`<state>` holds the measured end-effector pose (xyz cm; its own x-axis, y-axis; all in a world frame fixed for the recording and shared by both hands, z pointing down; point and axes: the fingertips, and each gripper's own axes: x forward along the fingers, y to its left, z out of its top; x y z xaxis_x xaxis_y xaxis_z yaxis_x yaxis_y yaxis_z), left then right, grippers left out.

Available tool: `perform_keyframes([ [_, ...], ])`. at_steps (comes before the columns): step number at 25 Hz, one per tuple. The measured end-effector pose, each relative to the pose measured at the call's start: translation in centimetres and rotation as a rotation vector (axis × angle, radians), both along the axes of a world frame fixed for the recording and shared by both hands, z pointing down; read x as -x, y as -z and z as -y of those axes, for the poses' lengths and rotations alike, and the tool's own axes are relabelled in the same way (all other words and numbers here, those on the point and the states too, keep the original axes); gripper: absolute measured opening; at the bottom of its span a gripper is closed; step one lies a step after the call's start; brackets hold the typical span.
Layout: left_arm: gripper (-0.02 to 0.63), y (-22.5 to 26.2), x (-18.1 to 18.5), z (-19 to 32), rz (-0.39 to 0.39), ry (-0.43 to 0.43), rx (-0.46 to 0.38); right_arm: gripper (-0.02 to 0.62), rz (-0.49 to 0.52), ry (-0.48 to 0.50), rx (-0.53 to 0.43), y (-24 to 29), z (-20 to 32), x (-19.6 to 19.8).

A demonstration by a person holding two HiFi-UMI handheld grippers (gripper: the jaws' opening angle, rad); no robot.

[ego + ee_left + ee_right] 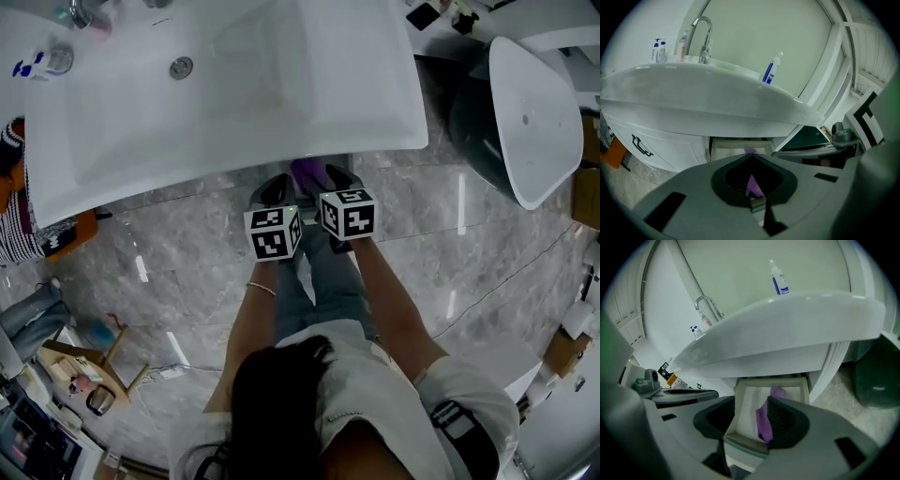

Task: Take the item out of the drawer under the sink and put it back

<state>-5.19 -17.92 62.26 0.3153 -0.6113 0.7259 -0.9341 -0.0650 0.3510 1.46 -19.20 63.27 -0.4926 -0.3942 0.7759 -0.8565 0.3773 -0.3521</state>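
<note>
In the head view, the white sink fills the top, and the person stands over a grey marble floor with both arms stretched toward its front edge. The left gripper and right gripper sit side by side just under the rim, their marker cubes facing up. The purple item shows between their front ends, and the sink hides the drawer here. In the left gripper view, the left gripper has its jaws drawn together, tips meeting, with only a narrow slit left. A sliver of the purple item shows through that slit, and behind it the drawer stands pulled out beneath the sink. A faucet and a bottle stand on top of the sink. In the right gripper view, the right gripper has its jaws well apart over the open drawer. The purple item lies inside the drawer, close against the right-hand jaw's ribbed pad, and the other jaw is clear of it.
</note>
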Motion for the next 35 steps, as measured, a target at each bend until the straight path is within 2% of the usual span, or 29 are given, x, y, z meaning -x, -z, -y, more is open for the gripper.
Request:
perform_keyframes([
  [15, 0.003, -8.7, -0.3, 1.2, 0.005, -0.011, 0.093, 0.238, -0.021, -0.006, 0.100, -9.6, 1.4, -0.3],
  [20, 0.003, -10.6, -0.4, 2.0, 0.028, -0.039, 0.098, 0.249, -0.035, -0.008, 0.126, -12.0, 2.0, -0.1],
  [27, 0.003, -12.3, -1.3, 2.3, 0.005, -0.037, 0.131, 0.249, -0.051, 0.005, 0.169, -13.8, 2.1, -0.3],
  [31, 0.003, -13.1, -1.2, 2.4, -0.010, -0.018, 0.149, 0.249, -0.061, 0.002, 0.230, -15.7, 1.4, -0.4],
  [33, 0.003, -13.3, -1.2, 2.2, -0.012, -0.018, 0.158, 0.228, -0.077, 0.000, 0.172, -15.8, 2.6, -0.7],
  [35, 0.003, -13.6, -1.1, 2.1, -0.016, -0.014, 0.163, 0.151, -0.110, 0.008, 0.093, -15.7, 4.0, -1.0],
])
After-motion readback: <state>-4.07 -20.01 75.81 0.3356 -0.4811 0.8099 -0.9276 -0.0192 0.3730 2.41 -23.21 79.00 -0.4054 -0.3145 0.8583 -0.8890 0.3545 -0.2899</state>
